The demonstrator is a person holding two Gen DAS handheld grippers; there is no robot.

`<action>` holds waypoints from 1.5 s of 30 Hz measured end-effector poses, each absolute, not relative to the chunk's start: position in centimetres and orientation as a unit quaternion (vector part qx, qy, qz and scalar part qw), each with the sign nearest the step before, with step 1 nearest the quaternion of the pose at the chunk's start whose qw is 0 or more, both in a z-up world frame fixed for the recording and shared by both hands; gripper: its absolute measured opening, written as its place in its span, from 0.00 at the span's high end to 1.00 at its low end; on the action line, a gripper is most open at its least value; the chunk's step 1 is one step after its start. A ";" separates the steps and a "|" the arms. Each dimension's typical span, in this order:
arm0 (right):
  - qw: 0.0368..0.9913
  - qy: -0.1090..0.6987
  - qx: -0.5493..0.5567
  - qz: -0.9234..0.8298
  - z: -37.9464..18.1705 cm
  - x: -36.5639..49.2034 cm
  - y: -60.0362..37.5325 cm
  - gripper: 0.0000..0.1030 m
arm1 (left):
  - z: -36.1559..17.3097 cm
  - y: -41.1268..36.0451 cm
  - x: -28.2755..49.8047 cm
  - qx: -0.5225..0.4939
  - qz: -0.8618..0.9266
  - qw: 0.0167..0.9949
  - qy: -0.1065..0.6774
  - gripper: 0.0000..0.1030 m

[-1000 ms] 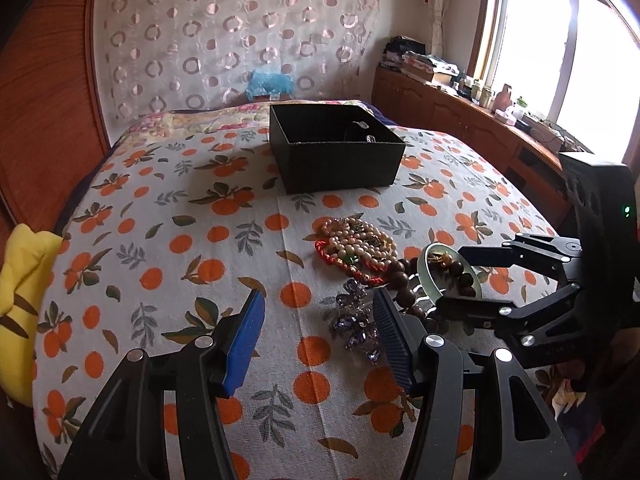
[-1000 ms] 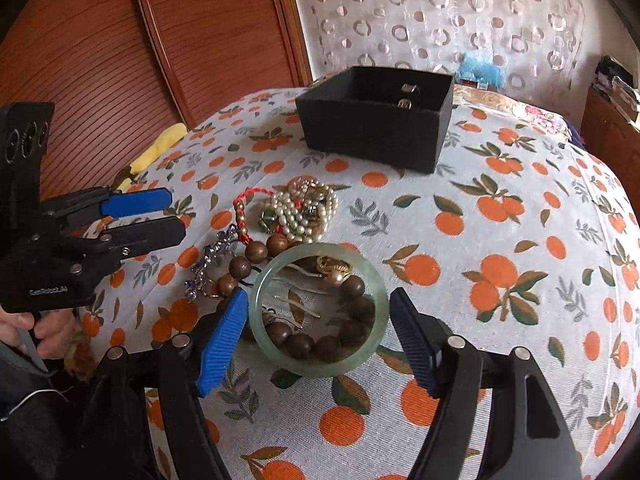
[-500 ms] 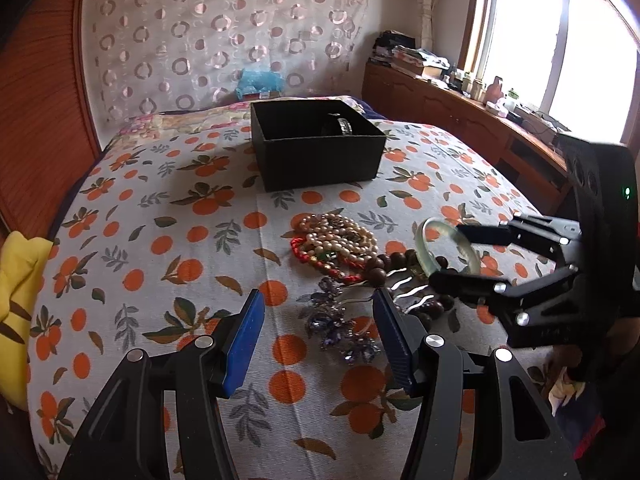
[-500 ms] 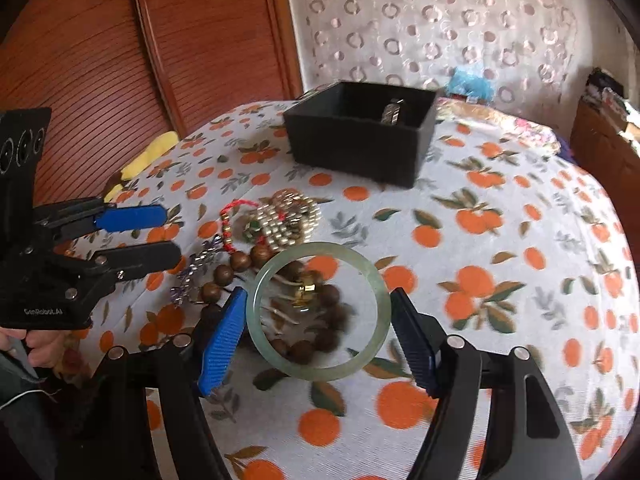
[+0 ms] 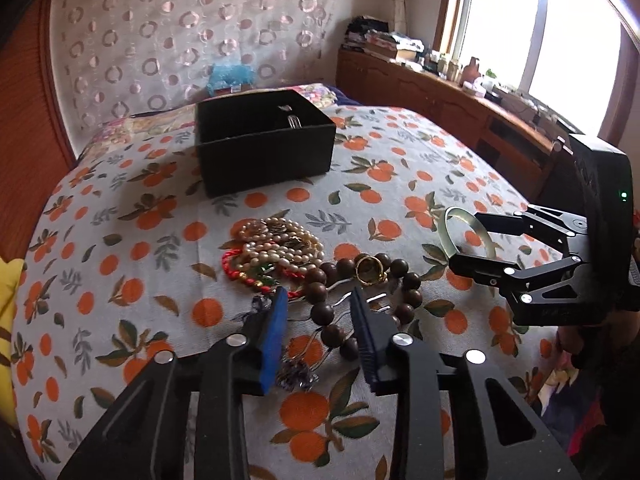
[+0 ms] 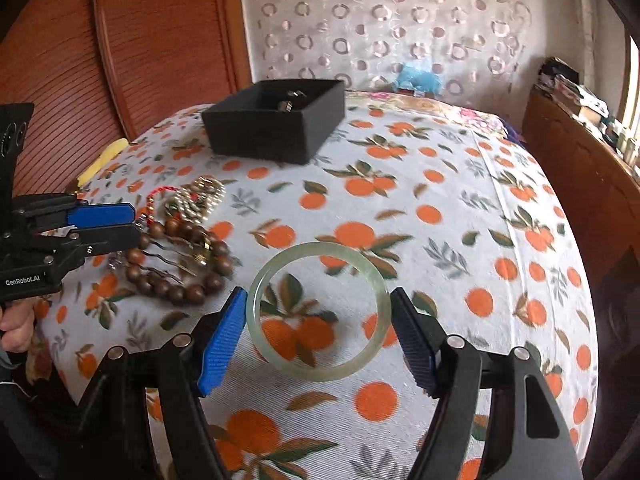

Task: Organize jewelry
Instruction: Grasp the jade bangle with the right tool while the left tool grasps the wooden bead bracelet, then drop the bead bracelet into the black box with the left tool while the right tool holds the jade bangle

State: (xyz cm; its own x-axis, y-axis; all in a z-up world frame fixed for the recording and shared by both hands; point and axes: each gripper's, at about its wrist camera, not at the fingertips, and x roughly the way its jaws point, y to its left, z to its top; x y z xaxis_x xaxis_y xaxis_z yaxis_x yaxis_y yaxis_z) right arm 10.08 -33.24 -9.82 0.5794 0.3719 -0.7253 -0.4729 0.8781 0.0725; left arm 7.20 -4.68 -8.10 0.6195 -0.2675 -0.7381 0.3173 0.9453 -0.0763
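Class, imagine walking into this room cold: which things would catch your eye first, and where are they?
Probably the pale green bangle, gripped between the right claw's pads above the orange-print bedspread. Next, the tangle of pearls and brown wooden beads ahead of the closing left claw, with the black box beyond.

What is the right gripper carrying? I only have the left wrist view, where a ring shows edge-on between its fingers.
Observer: In the right wrist view it is a pale green bangle, a full circle. It spans the right gripper, with both pads against its rim.
Operator: Is anything hooked on it?
Observer: No. Only the bedspread shows through it, and the wooden bead bracelet lies apart to its left.
Operator: How does my gripper look from the side?
Observer: The left gripper has its jaws closing to a thin gap at the edge of the jewelry pile. From here I cannot tell what lies between them.
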 end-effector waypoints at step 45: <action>0.896 0.359 -0.074 0.252 -6.8 11.6 -32.3 0.28 | 1.4 -5.9 10.1 0.035 -0.189 0.932 0.307 0.88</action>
